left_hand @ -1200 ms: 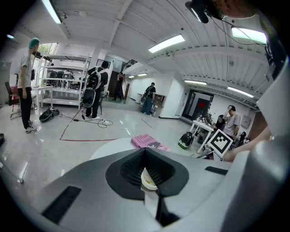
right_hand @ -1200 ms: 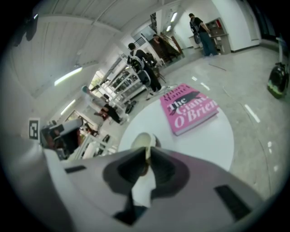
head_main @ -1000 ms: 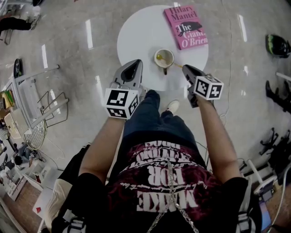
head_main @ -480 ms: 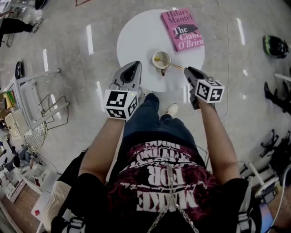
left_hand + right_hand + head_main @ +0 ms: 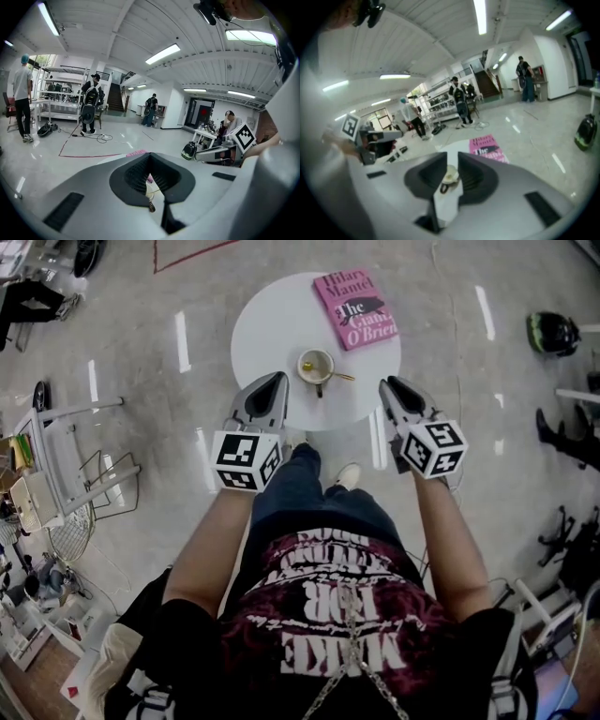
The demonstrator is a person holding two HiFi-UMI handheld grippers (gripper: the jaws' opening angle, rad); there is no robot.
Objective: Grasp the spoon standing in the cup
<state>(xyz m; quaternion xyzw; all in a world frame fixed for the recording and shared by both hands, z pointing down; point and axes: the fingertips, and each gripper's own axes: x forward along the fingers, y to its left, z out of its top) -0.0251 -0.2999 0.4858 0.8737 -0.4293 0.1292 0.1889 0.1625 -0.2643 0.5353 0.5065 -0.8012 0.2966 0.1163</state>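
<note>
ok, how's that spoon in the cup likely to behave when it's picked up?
The spoon looks thin and metallic, so probably stiff, light and slippery. It leans on the rim of the cup, so a nudge would likely swing it round. The cup looks small; a sideways pull might tip it.

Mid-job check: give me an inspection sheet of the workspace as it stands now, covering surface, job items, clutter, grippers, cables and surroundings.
Surface: round white table, carrying only three things.
Job's things: cup upright; spoon in it, handle leaning over the rim toward the right gripper's side, not grasped.
Clutter: pink book flat at the table's far edge, apart from the cup.
Grippers: left gripper shut, empty; right gripper open, its jaws have just been opening, nothing between them; both short of the cup.
Cables: cable on the floor, far from the table.
Surroundings: glossy floor; helmet; white metal rack; people standing at a distance.
</note>
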